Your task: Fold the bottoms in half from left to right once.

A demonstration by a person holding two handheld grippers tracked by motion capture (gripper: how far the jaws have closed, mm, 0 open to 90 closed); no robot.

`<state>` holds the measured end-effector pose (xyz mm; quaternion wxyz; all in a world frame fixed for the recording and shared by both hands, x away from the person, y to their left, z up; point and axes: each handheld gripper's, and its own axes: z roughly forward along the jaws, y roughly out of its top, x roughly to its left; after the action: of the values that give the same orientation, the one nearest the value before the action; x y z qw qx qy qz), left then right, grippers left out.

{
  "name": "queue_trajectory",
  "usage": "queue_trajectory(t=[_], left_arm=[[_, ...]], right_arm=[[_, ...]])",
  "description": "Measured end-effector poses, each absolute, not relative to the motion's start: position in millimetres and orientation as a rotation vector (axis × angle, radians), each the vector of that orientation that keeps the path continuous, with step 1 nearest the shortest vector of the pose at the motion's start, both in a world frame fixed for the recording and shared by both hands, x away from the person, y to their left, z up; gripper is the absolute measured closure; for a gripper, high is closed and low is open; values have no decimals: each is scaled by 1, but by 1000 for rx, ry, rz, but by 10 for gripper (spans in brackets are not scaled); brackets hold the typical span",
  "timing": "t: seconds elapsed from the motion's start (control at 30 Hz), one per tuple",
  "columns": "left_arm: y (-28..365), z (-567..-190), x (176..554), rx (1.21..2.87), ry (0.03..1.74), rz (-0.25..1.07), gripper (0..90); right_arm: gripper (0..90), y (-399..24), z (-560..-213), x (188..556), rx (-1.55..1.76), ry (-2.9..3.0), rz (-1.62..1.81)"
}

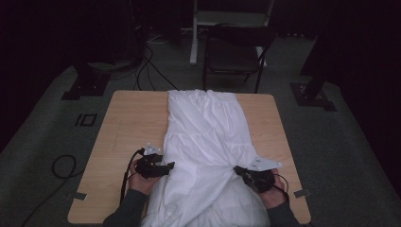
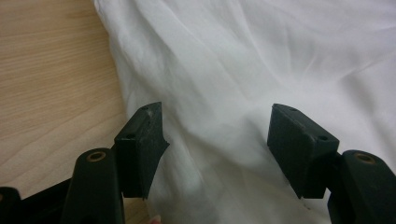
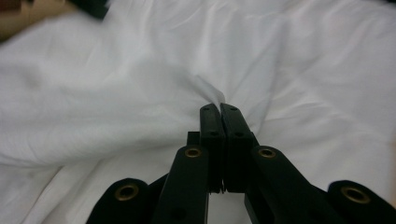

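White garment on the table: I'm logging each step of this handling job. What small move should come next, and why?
Probably close the left gripper on the white garment. Its jaws stand open with cloth lying between them, while the right gripper is already shut on a pinch of fabric at the opposite edge.

Dim, dark-edged high view; the gripper views bright, slightly blurred.
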<state>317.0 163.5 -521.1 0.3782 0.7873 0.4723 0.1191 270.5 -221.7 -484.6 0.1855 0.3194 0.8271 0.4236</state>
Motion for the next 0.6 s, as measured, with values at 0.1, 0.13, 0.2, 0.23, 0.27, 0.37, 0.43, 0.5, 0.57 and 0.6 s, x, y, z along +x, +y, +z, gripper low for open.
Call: queue_trajectory(t=[0.1, 0.13, 0.2, 0.23, 0.27, 0.37, 0.43, 0.5, 0.57, 0.6], left_arm=[[161, -525, 318, 2027, 1209, 304, 359], [161, -526, 318, 2035, 1206, 307, 357], [160, -528, 318, 2038, 1215, 313, 356], [160, -529, 318, 2046, 1228, 318, 356], [162, -531, 318, 2054, 1237, 318, 356], [163, -533, 319, 2057, 1249, 312, 356], [164, -534, 319, 2056, 1259, 310, 356], [165, -535, 320, 2051, 1264, 307, 356], [164, -536, 321, 2056, 1265, 302, 358], [163, -537, 321, 2062, 1263, 299, 363]], right_arm=[[888, -244, -470, 263, 935, 2217, 1225], [888, -256, -464, 260, 959, 2169, 1246], [888, -271, -461, 256, 994, 2133, 1237], [887, -276, -462, 256, 1002, 2131, 1207], [883, -286, -472, 258, 1050, 2180, 1172], [844, -290, -492, 264, 1079, 2304, 1105], [737, -291, -507, 270, 1129, 2374, 1053], [635, -293, -512, 273, 1192, 2342, 1043], [590, -291, -508, 276, 1220, 2287, 1097], [572, -288, -505, 277, 1207, 2277, 1127]])
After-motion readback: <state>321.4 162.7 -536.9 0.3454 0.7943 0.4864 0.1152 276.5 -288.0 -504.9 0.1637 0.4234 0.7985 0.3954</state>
